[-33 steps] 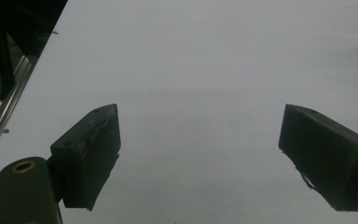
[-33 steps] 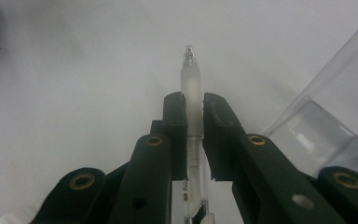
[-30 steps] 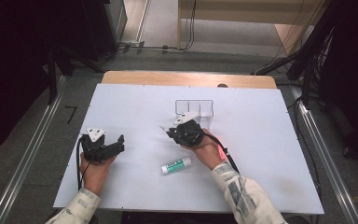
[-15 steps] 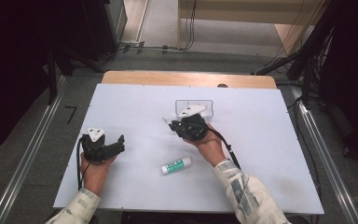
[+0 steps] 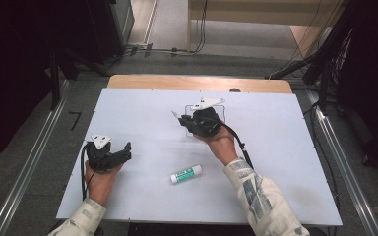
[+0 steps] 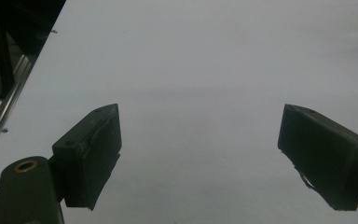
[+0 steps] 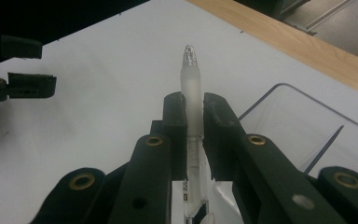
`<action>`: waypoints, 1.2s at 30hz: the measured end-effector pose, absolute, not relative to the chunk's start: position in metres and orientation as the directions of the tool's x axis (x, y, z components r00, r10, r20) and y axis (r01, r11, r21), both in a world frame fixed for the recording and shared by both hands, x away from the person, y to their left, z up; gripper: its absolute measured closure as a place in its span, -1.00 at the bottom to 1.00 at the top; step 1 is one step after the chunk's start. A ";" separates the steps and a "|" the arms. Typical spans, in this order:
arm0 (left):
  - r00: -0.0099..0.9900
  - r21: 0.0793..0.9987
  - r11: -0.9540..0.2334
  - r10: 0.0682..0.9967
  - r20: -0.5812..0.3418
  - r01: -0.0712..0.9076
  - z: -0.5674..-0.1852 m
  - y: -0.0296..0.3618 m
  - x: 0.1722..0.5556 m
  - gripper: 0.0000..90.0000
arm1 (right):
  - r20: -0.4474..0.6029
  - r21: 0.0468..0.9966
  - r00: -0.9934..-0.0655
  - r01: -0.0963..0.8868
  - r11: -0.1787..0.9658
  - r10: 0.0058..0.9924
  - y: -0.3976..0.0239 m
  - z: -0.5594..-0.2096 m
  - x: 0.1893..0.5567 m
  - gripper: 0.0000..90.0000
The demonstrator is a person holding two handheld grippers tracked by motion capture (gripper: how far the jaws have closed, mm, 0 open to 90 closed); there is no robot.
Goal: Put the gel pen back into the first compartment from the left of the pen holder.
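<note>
My right gripper (image 5: 186, 121) is shut on a frosted translucent pen (image 5: 176, 115), held above the table's middle. In the right gripper view the pen (image 7: 189, 77) sticks out beyond the pinched jaws (image 7: 194, 105), its capped tip pointing forward. A clear plastic tray (image 5: 223, 114) lies just under and behind that hand, and its rim (image 7: 303, 100) shows to the right of the jaws. My left gripper (image 5: 123, 151) rests at the table's left with its jaws wide open and nothing between them (image 6: 200, 140).
A white and green glue stick (image 5: 186, 174) lies on the white board (image 5: 285, 147) in front of the right hand. A wooden edge (image 5: 197, 82) runs along the far side. Metal rails and dark equipment flank the table.
The right hand has lifted the pen and carried it a little toward the far side, over the clear tray. The left hand has stayed put.
</note>
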State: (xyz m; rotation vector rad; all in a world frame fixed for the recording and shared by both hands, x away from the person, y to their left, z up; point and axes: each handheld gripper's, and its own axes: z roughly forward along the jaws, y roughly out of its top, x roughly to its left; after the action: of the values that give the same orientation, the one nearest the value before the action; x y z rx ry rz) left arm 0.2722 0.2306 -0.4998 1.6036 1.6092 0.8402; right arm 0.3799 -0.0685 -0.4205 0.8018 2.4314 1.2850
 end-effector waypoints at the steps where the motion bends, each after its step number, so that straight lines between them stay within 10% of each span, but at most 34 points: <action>1: 0.016 0.840 0.021 0.999 -0.036 0.542 -0.500 0.231 0.272 -0.69 | 0.015 0.825 -0.807 0.344 0.449 0.591 -0.068 -0.419 0.381 0.73; 36: 0.025 0.842 0.018 0.999 -0.037 0.540 -0.499 0.231 0.272 -0.69 | 0.005 0.840 -0.750 0.362 0.404 0.662 -0.055 -0.385 0.429 0.73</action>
State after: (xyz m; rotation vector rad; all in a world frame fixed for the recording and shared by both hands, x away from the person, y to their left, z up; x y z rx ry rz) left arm 0.2720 0.2308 -0.4992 1.6063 1.5996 0.8359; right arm 0.4293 -0.0548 -0.3855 0.8874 2.3364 1.2746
